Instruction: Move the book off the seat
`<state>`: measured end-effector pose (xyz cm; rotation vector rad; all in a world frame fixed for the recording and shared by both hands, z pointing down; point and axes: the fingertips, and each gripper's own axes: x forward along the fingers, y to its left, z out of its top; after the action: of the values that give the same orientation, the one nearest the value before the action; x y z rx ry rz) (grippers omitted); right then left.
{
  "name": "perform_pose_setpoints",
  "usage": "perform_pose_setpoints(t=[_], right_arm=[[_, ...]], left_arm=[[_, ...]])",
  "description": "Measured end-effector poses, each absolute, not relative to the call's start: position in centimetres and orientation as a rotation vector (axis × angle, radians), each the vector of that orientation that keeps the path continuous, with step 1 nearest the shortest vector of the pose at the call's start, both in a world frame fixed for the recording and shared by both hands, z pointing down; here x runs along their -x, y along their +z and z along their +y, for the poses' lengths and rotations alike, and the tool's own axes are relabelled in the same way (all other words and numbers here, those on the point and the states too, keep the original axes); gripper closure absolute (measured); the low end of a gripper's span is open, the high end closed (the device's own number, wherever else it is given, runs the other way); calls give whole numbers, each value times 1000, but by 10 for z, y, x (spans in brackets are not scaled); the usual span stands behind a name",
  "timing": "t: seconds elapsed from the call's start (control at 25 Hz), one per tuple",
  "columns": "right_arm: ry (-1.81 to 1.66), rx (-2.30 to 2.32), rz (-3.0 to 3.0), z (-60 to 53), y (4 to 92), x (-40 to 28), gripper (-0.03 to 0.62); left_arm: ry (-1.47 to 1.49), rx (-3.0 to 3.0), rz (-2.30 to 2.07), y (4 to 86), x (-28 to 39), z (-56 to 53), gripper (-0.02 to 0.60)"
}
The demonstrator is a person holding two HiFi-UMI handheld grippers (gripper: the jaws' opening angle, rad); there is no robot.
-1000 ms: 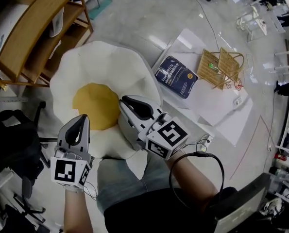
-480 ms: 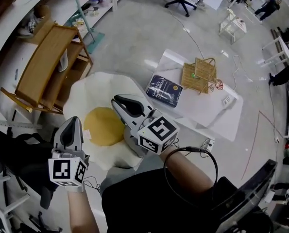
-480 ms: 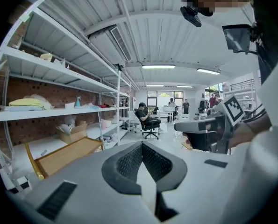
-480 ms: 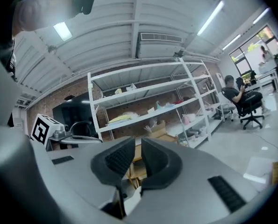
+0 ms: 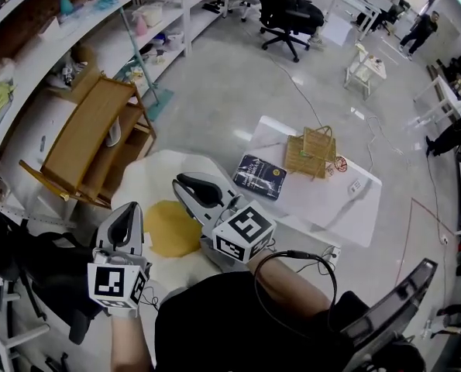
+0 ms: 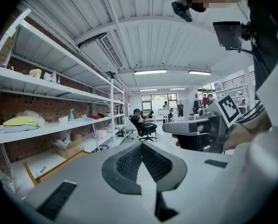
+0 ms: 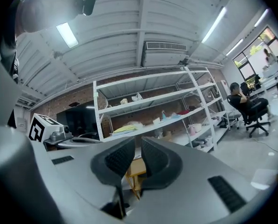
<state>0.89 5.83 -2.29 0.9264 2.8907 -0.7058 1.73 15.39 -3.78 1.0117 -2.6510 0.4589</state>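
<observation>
Nearest: both grippers held up in front of the torso, forearms coming in from the near edge.
- left gripper (image 5: 128, 211) on the near left, marker cube toward the camera, nose pointing away. Its own view has the jaws fully closed (image 6: 141, 143), pads meeting, nothing between them.
- right gripper (image 5: 185, 184) is just right of it and a bit further out, angled far-left across the body, with a black cable (image 5: 292, 285) looping round that forearm. Jaws (image 7: 135, 146) stand a narrow gap apart with nothing in the gap, so it's empty.
- The two grippers are side by side, not touching.

Below and beyond them: seat (image 5: 156, 169), a white cushion with a yellow centre (image 5: 168, 231), has nothing on top of it.

Book (image 5: 259, 177) is off the seat. It lies flat on the near-left part of the white low table (image 5: 331, 200), to the seat's right and well clear of both grippers. Wicker basket (image 5: 311, 152) stands just beyond the book on the same table.

Far left: tilted wooden rack (image 5: 87, 138), then wall shelving (image 5: 75, 29). Far centre: person in an office chair (image 5: 280, 2).
</observation>
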Motion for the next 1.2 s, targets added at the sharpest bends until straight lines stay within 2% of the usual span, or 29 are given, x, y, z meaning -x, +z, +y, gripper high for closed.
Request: perform_pose_setpoints(t=[0.72, 1.2], right_arm=[[-678, -988, 2860, 74, -48, 16, 543], [-673, -994, 2853, 70, -50, 13, 543]], left_arm=[[396, -1027, -2650, -45, 13, 158, 575], [336, -1073, -2694, -60, 7, 151, 575]])
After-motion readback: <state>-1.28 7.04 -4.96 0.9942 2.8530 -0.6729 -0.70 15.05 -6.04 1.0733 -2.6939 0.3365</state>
